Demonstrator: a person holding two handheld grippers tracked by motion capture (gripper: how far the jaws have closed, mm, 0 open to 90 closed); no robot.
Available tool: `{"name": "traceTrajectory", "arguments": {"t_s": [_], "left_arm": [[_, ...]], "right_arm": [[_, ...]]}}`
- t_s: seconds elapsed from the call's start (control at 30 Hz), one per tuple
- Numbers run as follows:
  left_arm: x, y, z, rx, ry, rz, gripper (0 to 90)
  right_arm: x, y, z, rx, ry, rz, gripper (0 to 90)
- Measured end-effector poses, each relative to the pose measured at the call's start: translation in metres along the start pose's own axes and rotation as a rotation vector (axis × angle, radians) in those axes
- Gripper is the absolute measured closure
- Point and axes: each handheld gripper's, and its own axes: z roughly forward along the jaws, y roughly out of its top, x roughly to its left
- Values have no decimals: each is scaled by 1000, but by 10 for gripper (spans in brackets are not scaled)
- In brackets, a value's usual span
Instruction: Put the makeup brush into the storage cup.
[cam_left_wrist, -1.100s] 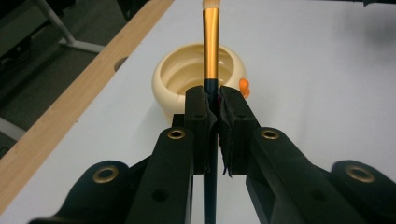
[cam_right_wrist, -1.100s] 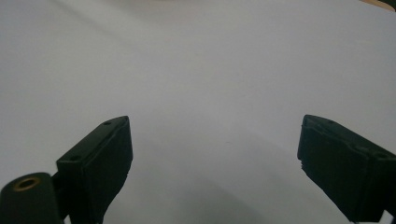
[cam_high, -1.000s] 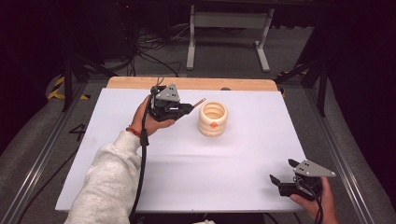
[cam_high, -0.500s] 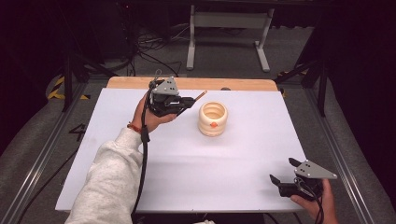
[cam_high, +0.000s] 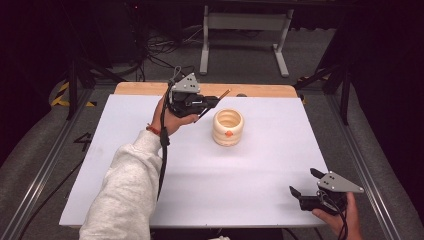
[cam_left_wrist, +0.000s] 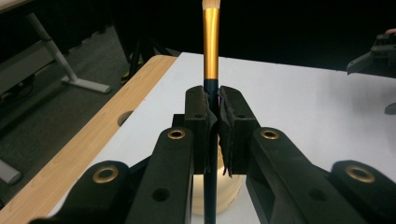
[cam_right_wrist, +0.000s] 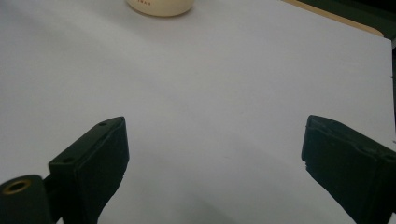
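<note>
Brush (cam_left_wrist: 210, 42) — gold ferrule, dark handle, pale tip — sits clamped in the left tongs (cam_left_wrist: 212, 116). Right tongs (cam_right_wrist: 212, 154) gape apart over the white worktop (cam_right_wrist: 224, 84).

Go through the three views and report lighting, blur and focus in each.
High view: white table evenly lit, surroundings nearly black, image slightly soft. Left gripper view: jaws and the gold-banded brush fairly sharp, the cream ribbed cup below blurred, background dark. Right gripper view: both near jaws soft-edged, the table surface smooth with gentle shading.
</note>
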Motion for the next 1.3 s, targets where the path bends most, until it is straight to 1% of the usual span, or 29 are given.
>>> {"name": "traceTrajectory", "arguments": {"t_s": [0.03,0.1,0.17,0.2,0.3,0.4,0.47,0.5,0.57,0.63,0.67,0.73,0.77,0.87,0.9,1.03,1.1,1.17,1.23,1.3], "left_arm": [[0,1,1,-2,4,0,830],[0,2,4,-12,-1,-7,830],[1,3,6,-11,-1,-4,830],[1,4,10,-15,-2,-12,829],[1,6,13,-10,-1,-9,830],[1,9,16,-14,0,-11,830],[0,11,19,-20,-8,-14,829],[0,12,21,-19,-3,-7,830],[0,13,23,-25,-8,-5,830],[-1,15,26,-25,-2,-3,829],[-1,15,28,-32,-12,-11,829],[-1,17,30,-34,-8,-9,829],[-1,18,32,-36,-12,-11,829],[0,19,36,-20,-16,-8,829],[0,20,38,-20,-20,-16,830],[1,21,41,-28,-25,-19,830],[1,22,43,-24,-19,-17,830],[2,22,45,-32,-24,-28,829],[2,22,47,-35,-24,-23,829],[1,23,49,-43,-19,-29,830]], "right_arm": [[0,0,0,3,0,-2,82],[0,0,0,4,-3,-4,82],[0,0,0,3,-2,-2,82],[0,0,0,3,-9,1,82],[-1,0,0,4,-6,7,82],[-1,-1,1,23,-17,11,84],[-1,-1,1,23,-17,11,84],[-1,-1,1,22,-18,11,84],[-1,-1,1,19,-19,12,84],[-1,0,1,19,-18,13,84],[-1,0,1,21,-18,11,85],[-1,0,1,22,-15,9,85],[-1,0,1,22,-16,9,85],[-1,-1,1,22,-18,13,87],[-1,-1,1,23,-17,14,87],[-1,0,1,20,-15,10,87],[-2,-1,2,21,-16,12,87],[-2,0,1,21,-17,13,87],[-2,0,1,20,-16,14,87],[-2,-1,1,19,-16,14,87]]}}
